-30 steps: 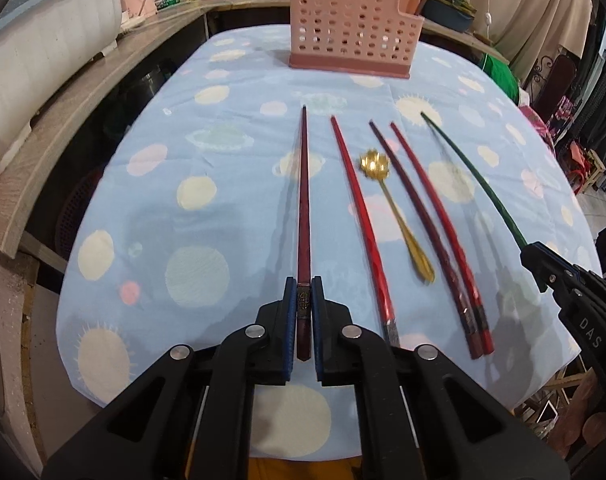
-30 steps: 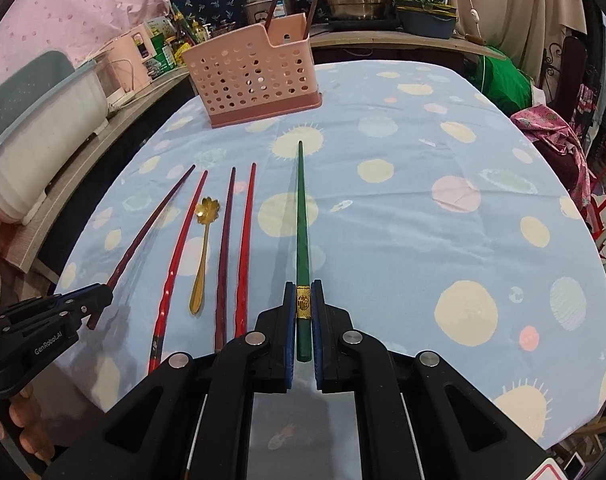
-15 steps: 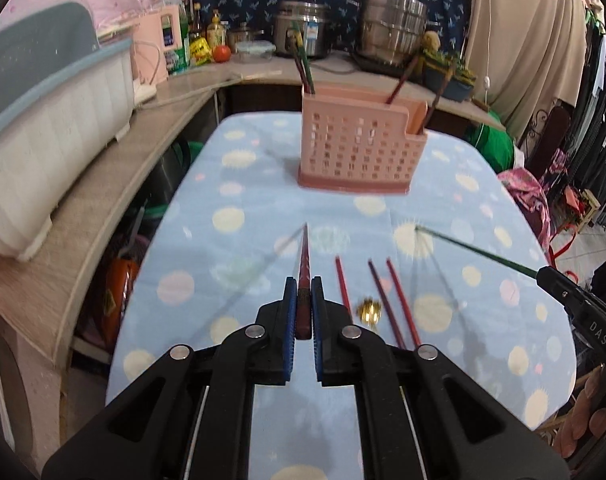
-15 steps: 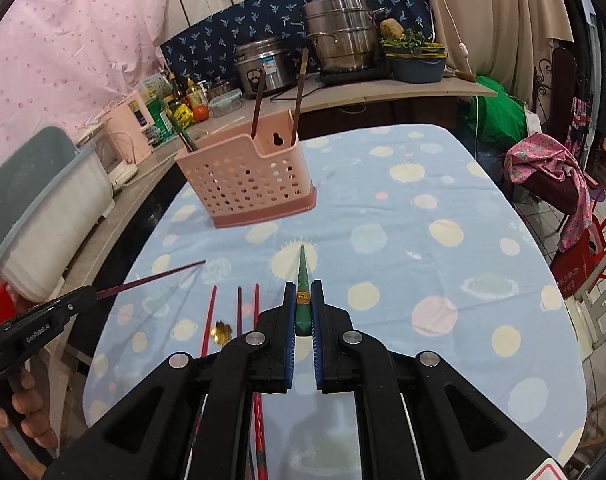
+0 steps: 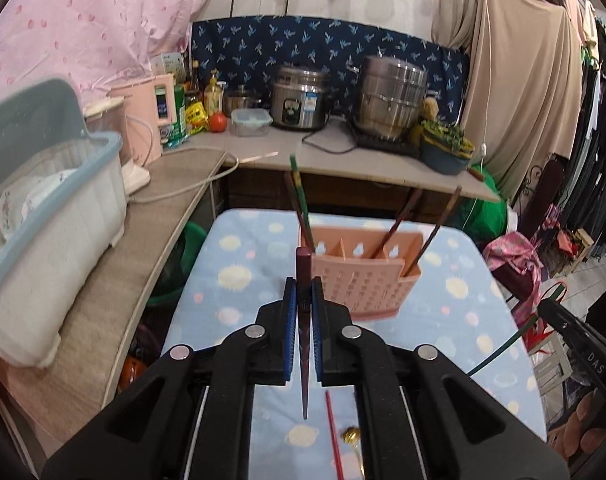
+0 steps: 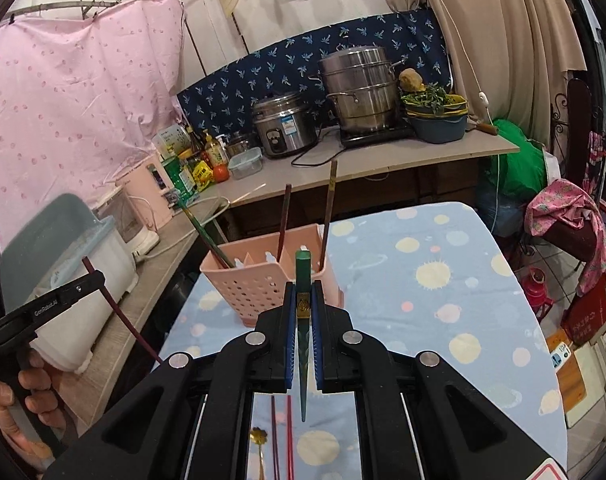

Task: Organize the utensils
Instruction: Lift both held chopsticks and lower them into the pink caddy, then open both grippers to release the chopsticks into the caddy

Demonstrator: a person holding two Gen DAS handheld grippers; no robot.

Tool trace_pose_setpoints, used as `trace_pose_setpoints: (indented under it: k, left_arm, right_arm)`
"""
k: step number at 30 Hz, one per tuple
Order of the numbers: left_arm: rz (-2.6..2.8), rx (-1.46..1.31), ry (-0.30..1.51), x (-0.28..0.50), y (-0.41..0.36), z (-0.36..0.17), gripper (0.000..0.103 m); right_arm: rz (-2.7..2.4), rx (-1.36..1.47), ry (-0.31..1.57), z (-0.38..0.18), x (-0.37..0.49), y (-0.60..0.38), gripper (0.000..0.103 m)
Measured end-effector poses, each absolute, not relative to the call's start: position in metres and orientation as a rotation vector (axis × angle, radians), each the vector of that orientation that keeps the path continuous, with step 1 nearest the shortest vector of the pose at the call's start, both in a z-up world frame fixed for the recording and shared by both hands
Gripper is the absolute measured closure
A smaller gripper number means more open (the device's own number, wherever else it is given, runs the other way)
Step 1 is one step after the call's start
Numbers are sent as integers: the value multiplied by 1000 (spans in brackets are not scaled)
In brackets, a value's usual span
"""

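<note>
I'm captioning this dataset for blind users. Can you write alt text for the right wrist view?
The right tool grips a green chopstick upright above a blue spotted tablecloth, facing a pink perforated plastic utensil holder with chopsticks already standing in it. At left, the left tool holds a dark red chopstick.

- Rice cooker [image 5: 299, 98] on your back counter
- Steel steamer pot [image 5: 393, 96] beside it
- Tomato [image 5: 217, 122]
- White dish rack [image 5: 43, 216], left

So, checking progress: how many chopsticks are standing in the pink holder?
4. A green chopstick and a brown chopstick lean at the holder's left end; two more brown ones lean toward its right. Shorter items may be hidden.
</note>
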State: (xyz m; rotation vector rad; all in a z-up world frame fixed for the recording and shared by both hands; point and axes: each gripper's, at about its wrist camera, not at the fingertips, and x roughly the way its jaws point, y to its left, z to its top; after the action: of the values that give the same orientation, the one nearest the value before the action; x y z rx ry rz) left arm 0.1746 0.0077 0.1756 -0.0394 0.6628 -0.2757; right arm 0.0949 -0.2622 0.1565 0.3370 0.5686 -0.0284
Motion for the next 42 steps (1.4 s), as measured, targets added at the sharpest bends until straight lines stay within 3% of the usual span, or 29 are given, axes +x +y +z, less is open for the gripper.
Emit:
trace_pose_setpoints:
  k: [10, 15, 38, 42]
  left_arm:
    - [-275, -80, 480, 210, -3, 259, 96]
    - [-274, -107, 407, 233, -11, 274, 96]
    - [-258, -94, 544, 304, -38, 182, 96]
    - [-260, -98, 571, 306, -39, 176, 96]
  right_arm:
    - [10, 381, 356, 224, 140, -266, 96]
    - [6, 385, 279, 240, 168, -265, 96]
    - [-21, 330, 470, 153, 253, -249, 96]
    - [-35, 322, 471, 151, 250, -249, 91]
